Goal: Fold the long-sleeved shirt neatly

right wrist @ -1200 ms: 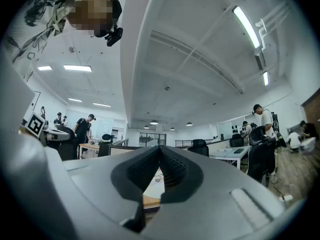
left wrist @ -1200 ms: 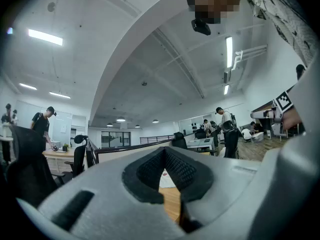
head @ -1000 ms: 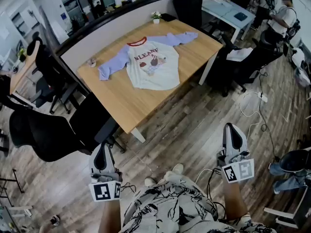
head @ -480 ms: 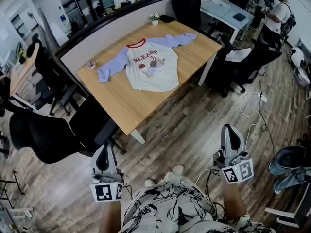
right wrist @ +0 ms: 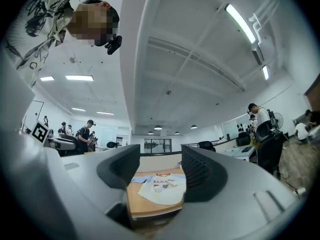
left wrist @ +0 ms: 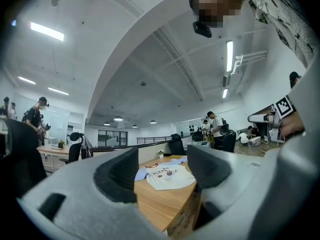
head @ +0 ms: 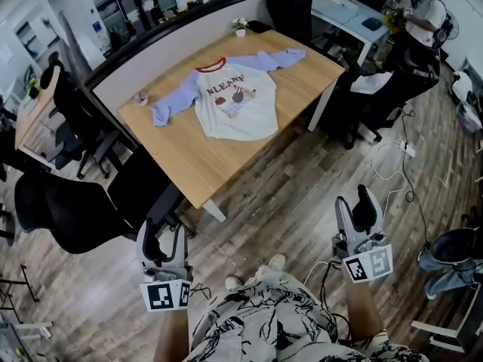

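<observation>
On the wooden tabletop (head: 198,164), well ahead of the person, the long-sleeved shirt (head: 238,105) lies flat and face up, not yet folded. Its red collar (head: 211,66) points toward the grey partition (head: 173,50) along the far side, and its hem points toward the near edge. The body's long axis therefore runs across the tabletop's width. Both lavender sleeves are spread wide, so the sleeve line runs along the tabletop's length. The left sleeve (head: 170,108) reaches toward the picture's left end, and the right sleeve (head: 283,57) reaches toward the far right corner.

A small white pot (head: 241,32) stands at the far edge beyond the collar, apart from the shirt, and holds a little plant. A small pinkish thing (head: 141,96) lies just off the left cuff; what it is cannot be told.

Both grippers are held low over the wood floor (head: 302,187), near the person's patterned clothes (head: 264,323) and well apart from the tabletop. The left gripper (head: 164,232) has its jaws apart and opening. Nothing is between them; the shirt only shows far off through the gap. The right gripper (head: 355,206) is the same: jaws released and opening, nothing grasped. Black office chairs (head: 68,210) stand around the tabletop.
</observation>
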A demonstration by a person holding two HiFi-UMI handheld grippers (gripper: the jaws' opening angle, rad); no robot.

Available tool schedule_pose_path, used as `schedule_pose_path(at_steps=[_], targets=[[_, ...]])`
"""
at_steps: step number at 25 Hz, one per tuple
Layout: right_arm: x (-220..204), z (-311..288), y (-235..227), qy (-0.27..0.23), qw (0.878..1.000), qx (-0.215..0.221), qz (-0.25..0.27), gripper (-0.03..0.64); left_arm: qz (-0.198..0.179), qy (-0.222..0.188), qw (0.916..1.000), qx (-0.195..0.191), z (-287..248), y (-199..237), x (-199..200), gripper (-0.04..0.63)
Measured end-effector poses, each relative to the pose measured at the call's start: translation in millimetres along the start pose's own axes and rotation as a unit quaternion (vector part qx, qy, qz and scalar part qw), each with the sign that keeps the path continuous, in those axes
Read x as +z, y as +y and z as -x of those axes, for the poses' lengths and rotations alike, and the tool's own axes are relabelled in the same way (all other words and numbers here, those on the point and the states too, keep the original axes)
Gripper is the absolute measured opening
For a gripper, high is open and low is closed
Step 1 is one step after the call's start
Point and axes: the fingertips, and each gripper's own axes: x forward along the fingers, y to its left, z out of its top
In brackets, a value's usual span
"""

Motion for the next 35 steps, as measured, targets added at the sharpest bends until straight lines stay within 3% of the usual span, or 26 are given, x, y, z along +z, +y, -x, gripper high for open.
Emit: schedule_pose_path(at_steps=[7,14,26,35], targets=[[-5.7,-4.5,0.1,0.01,1.0,0.008,-0.006,0.424,0.016,0.001,0.9998,0.014,-4.2,4.1,-4.6,0.482],[-13.3,-3.7,-23.6,0.01,1.0,0.007,-0.016,0.434,0.013,0.019,0.9997,0.0,-23.9,-19.2,-12.7,0.485],[-33.5,-4.6,-102.7,0.032,0.999,0.011,-0.034,0.433,0.015,0.043,0.9989,-0.015,-83.2,-93.3,-21.7,0.485],[-52.5,-23.1,-131.5,0.049,0.998,0.004,-0.041,0.431,0.024,0.074,0.9969,-0.01,-112.8,-100.8,-49.8,0.485]])
